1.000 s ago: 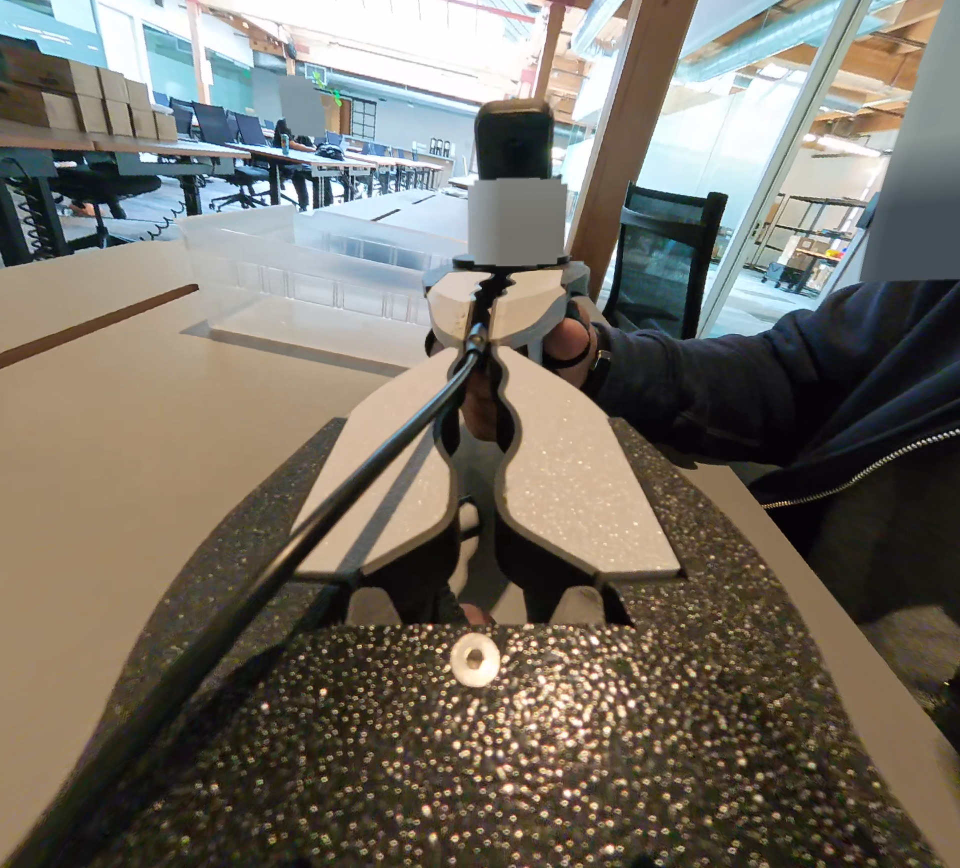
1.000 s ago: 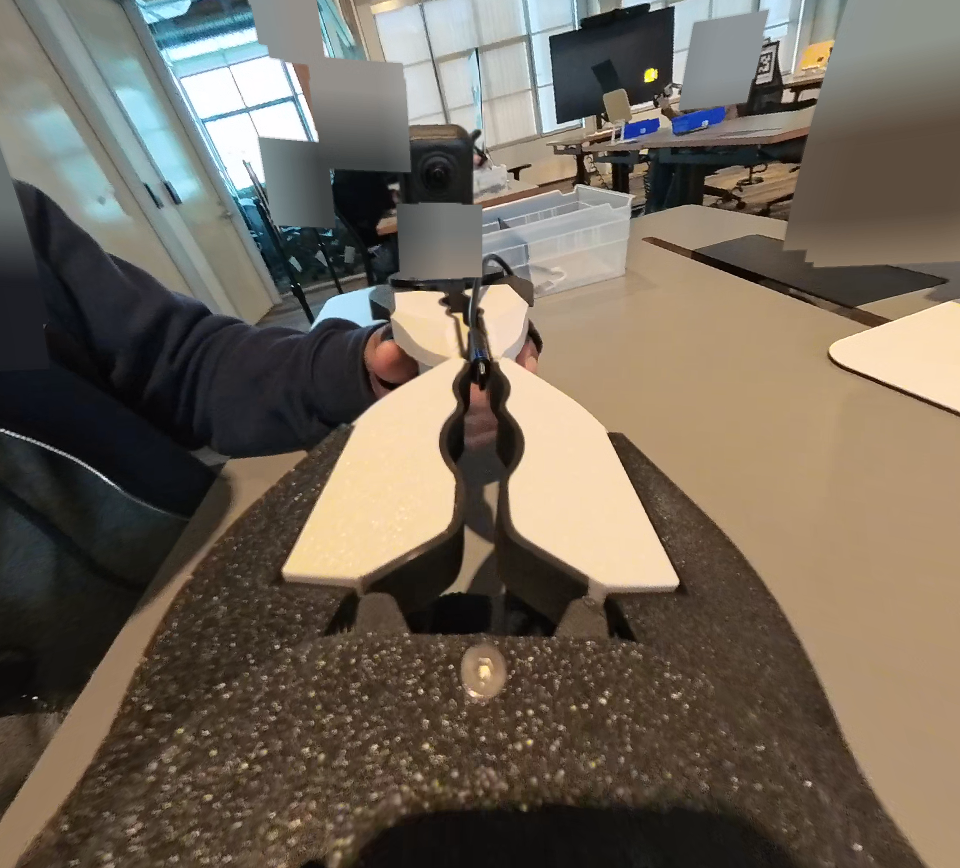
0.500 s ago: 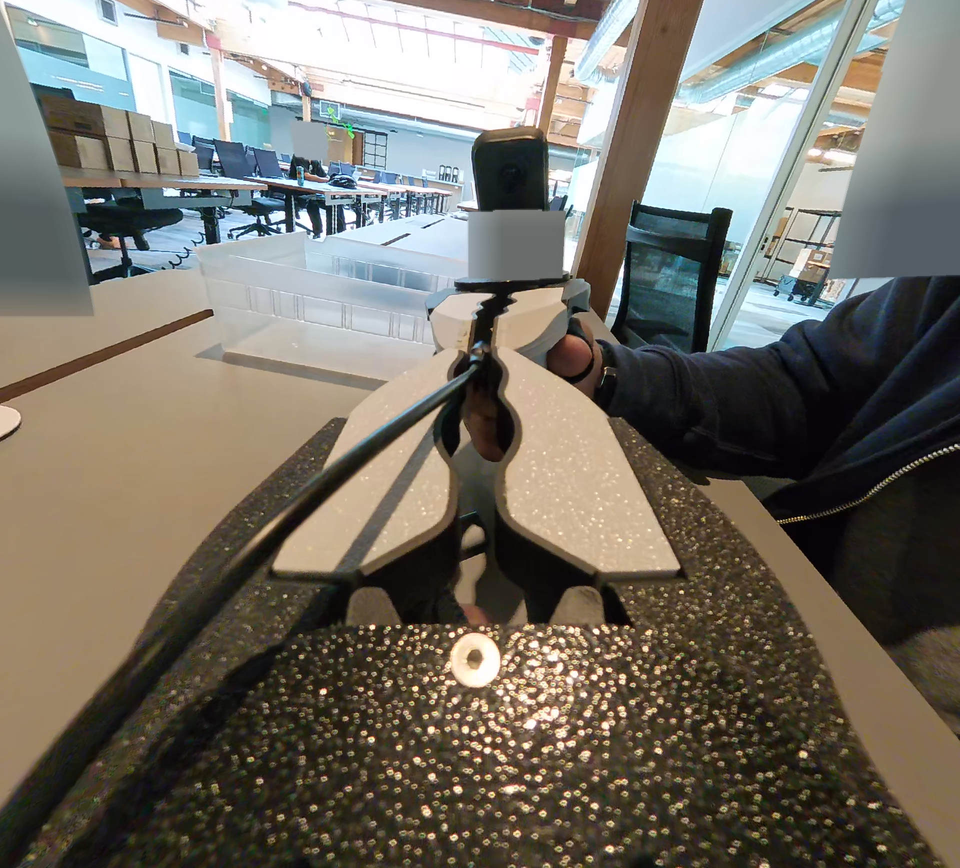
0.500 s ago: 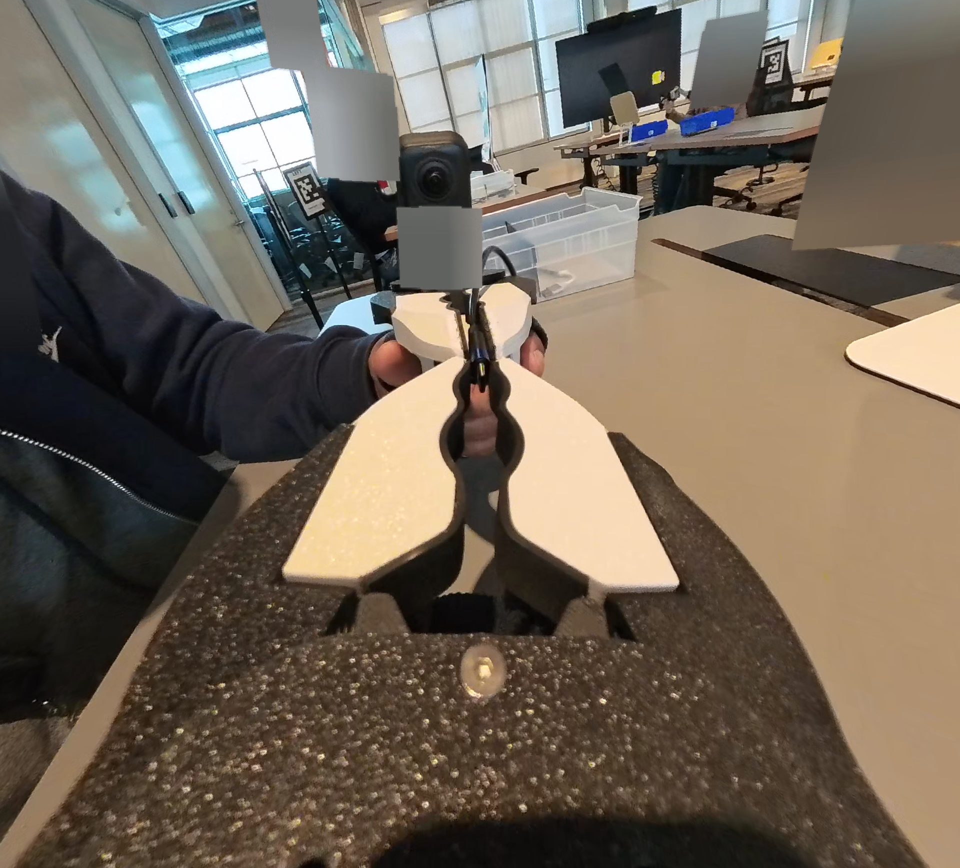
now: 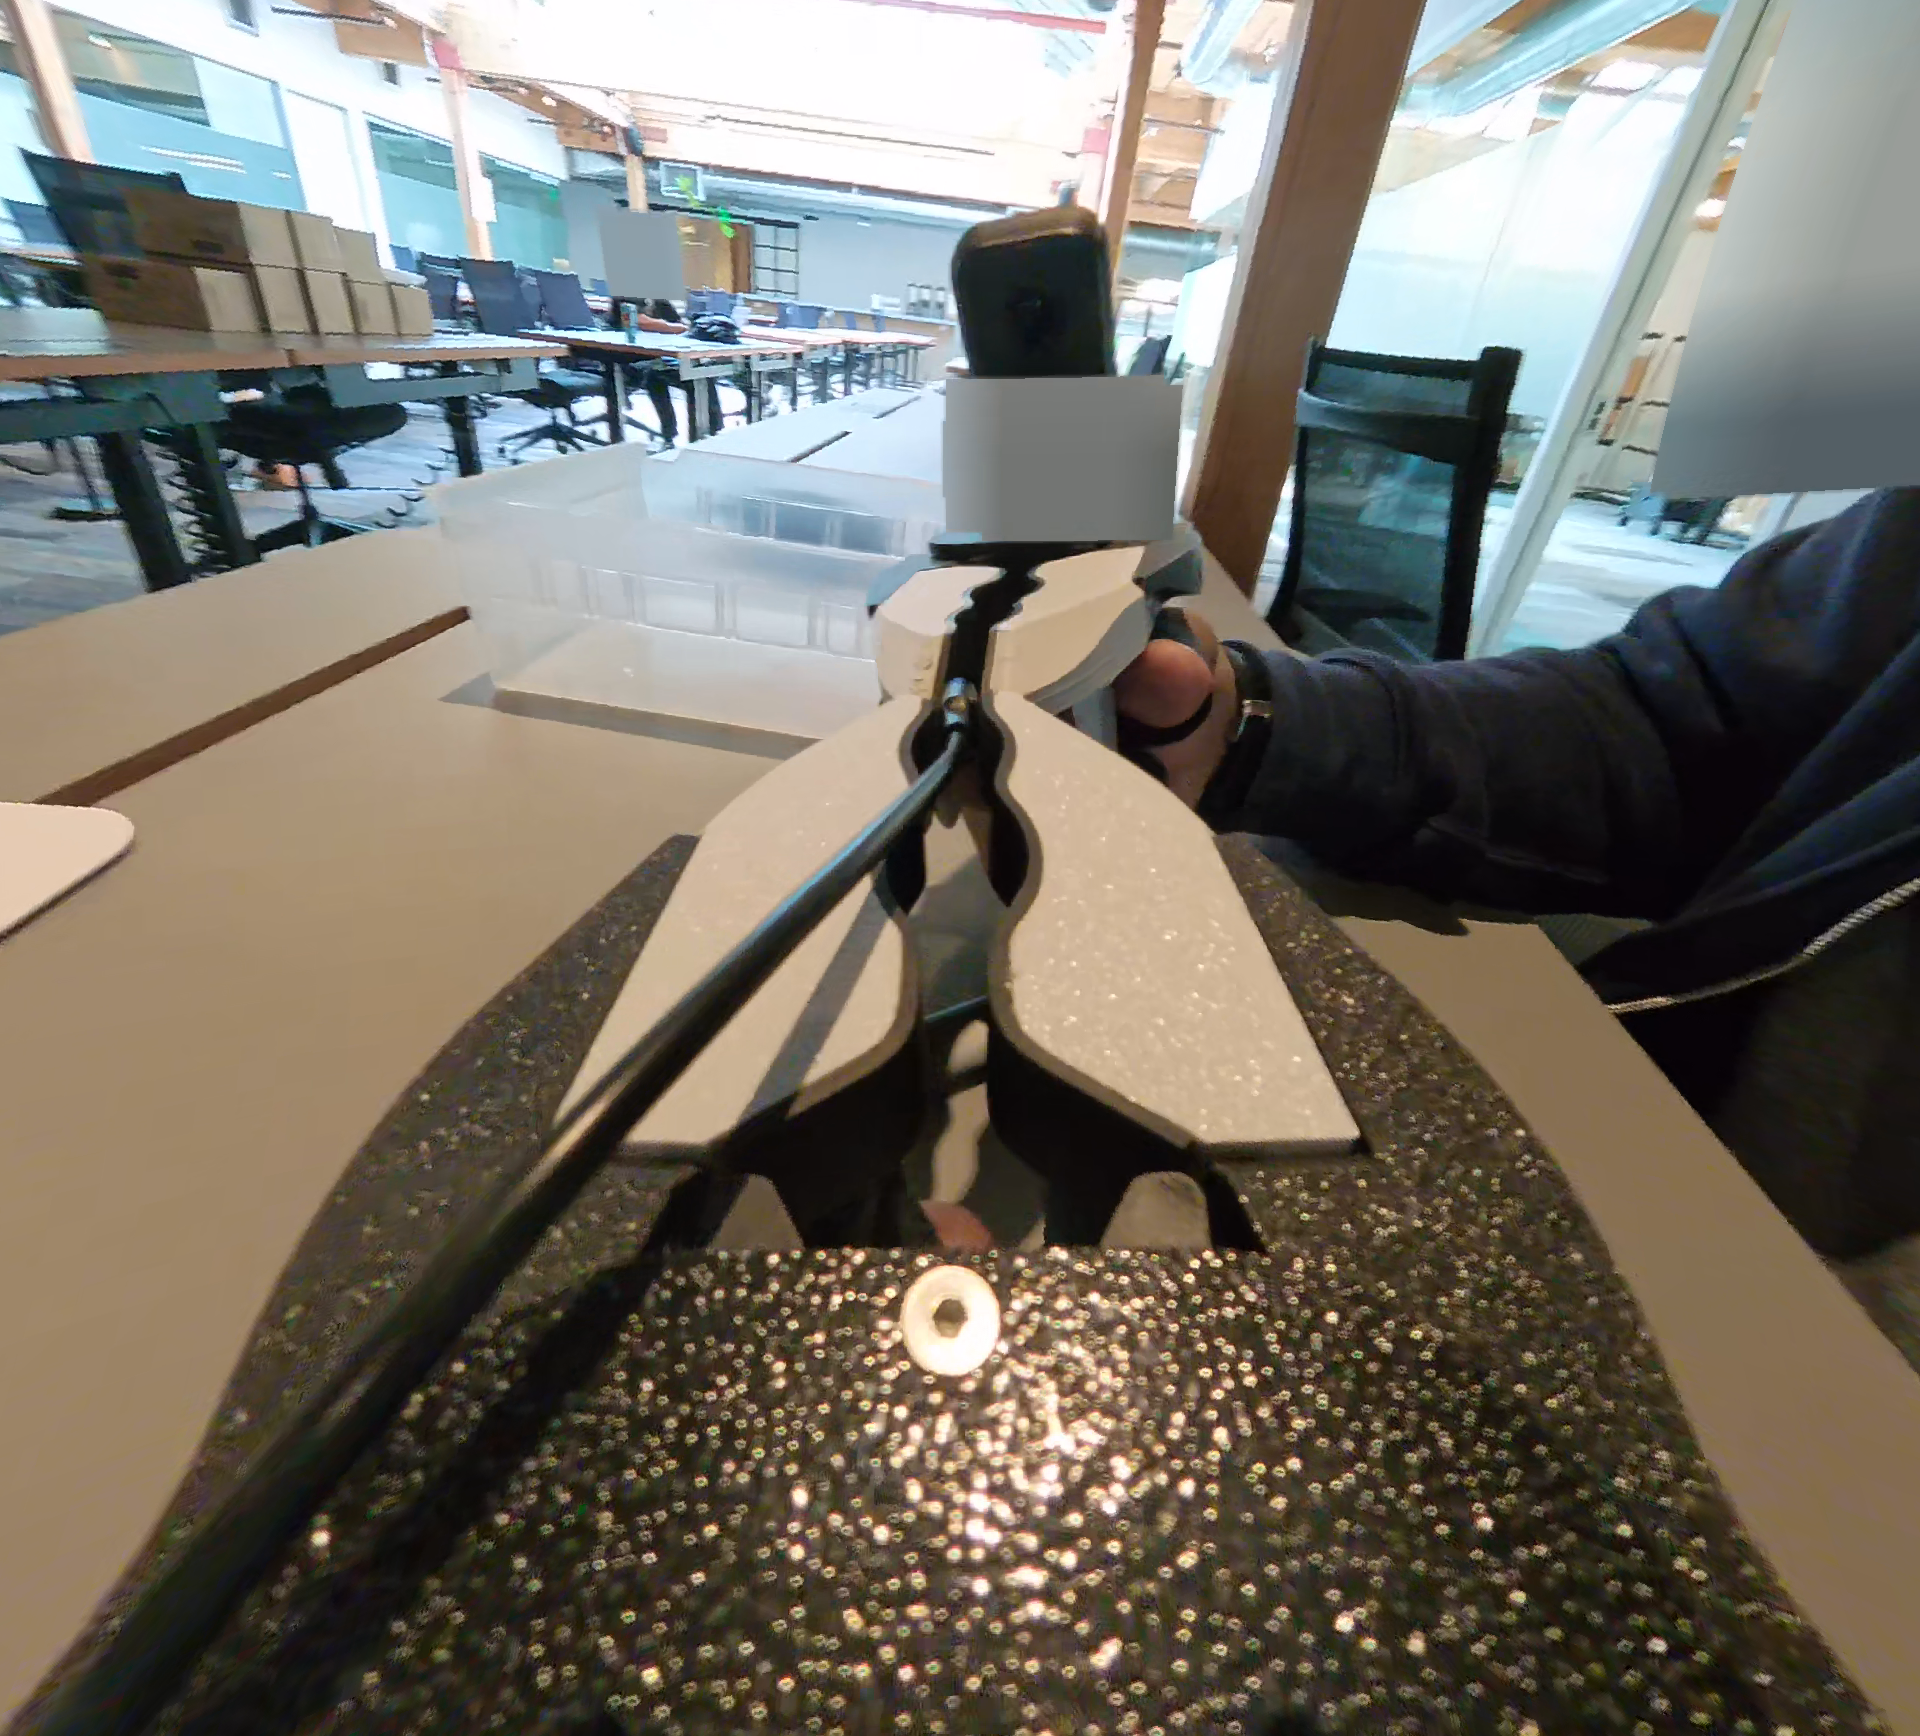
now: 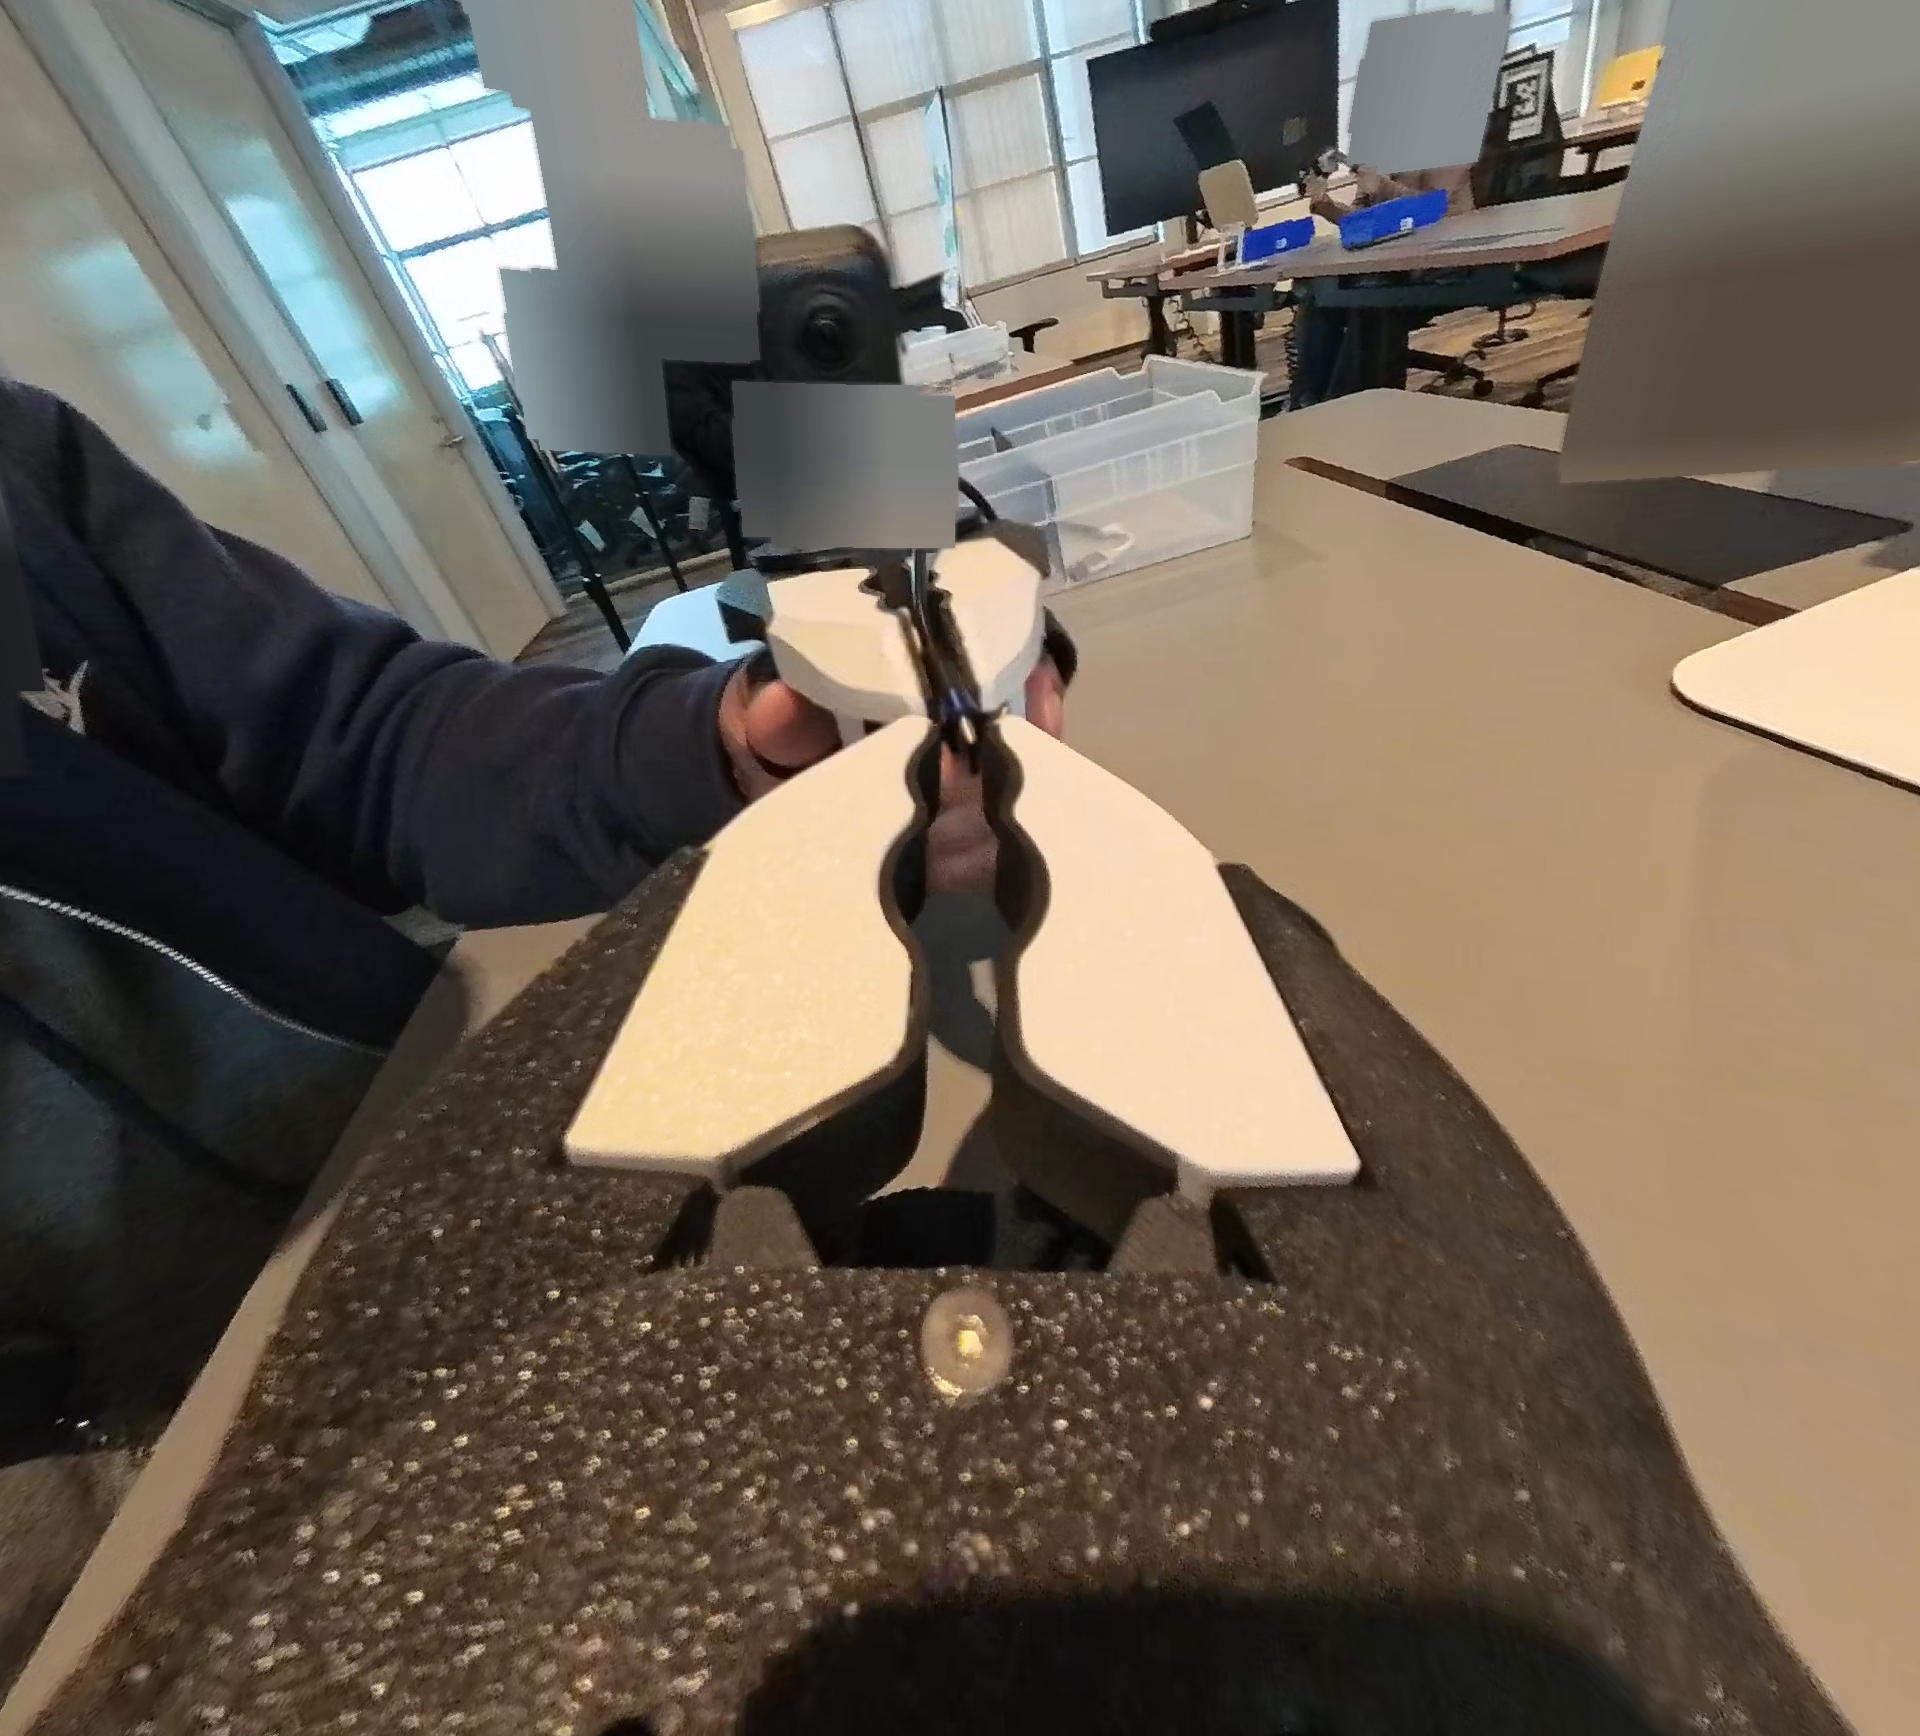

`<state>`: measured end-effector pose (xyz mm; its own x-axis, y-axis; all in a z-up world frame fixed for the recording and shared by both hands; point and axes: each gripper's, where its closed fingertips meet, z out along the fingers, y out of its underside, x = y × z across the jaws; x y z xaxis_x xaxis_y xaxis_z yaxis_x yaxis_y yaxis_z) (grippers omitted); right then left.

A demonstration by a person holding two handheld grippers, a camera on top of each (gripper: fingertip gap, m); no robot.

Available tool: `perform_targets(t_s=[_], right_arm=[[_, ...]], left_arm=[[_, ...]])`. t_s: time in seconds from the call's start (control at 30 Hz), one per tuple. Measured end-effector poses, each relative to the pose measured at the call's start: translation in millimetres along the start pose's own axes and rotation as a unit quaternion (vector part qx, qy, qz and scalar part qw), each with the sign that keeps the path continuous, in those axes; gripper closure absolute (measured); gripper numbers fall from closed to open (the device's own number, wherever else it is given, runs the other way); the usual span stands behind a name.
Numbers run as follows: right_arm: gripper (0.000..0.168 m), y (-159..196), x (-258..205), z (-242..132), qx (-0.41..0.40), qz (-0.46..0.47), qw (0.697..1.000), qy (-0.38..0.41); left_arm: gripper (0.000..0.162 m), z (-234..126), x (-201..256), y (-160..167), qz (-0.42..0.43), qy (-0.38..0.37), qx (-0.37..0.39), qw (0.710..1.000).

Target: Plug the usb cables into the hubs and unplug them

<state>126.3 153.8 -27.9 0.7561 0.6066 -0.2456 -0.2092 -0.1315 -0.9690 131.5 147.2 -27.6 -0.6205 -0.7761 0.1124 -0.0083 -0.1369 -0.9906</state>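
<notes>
On the grey table (image 5: pixel 312 855), a clear bin (image 5: pixel 644 585).

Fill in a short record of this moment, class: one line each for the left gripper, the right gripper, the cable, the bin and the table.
left gripper: shut on the cable
right gripper: shut, tip to tip with the left gripper
cable: black, running back over the left gripper's left finger
bin: clear plastic, at the table's far edge
table: grey; white mat at one side
</notes>
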Motion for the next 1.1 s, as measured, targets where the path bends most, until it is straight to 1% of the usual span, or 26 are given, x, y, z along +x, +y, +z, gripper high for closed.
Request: perform_targets(t_s=[0.1, 0.2, 0.27, 0.37, 0.43, 0.47, 0.53, 0.57, 0.83, 1.1], right_arm=[[0.152, 3, 12, -5, -0.026, -0.015, 0.999, 0.043], [0.143, 21, 32, -10, -0.112, -0.051, 0.986, 0.115], [0.137, 42, 40, -14, -0.193, -0.076, 0.967, 0.151], [0.130, 73, 44, -17, -0.298, -0.095, 0.933, 0.177], [0.130, 86, 46, -17, -0.339, -0.111, 0.915, 0.189], [0.135, 91, 47, -17, -0.354, -0.123, 0.907, 0.192], [0.145, 95, 45, -14, -0.367, -0.153, 0.898, 0.191], [0.147, 96, 44, -13, -0.370, -0.158, 0.895, 0.190], [0.146, 118, 52, -19, -0.422, -0.153, 0.870, 0.206], [0.141, 120, 52, -19, -0.421, -0.139, 0.871, 0.213]], left_arm=[[0.156, -12, -12, -17, 0.004, -0.035, 0.035, 0.999], [0.156, -35, -31, -37, 0.013, -0.084, 0.067, 0.994], [0.156, -48, -40, -48, 0.025, -0.109, 0.078, 0.991], [0.156, -63, -49, -61, 0.041, -0.141, 0.089, 0.985], [0.156, -68, -53, -63, 0.048, -0.160, 0.089, 0.982], [0.156, -69, -55, -63, 0.051, -0.166, 0.087, 0.981], [0.156, -68, -56, -59, 0.056, -0.170, 0.078, 0.981], [0.156, -67, -56, -57, 0.057, -0.170, 0.073, 0.981], [0.156, -58, -55, -45, 0.066, -0.167, 0.040, 0.983], [0.156, -57, -60, -39, 0.089, -0.188, 0.009, 0.978]])
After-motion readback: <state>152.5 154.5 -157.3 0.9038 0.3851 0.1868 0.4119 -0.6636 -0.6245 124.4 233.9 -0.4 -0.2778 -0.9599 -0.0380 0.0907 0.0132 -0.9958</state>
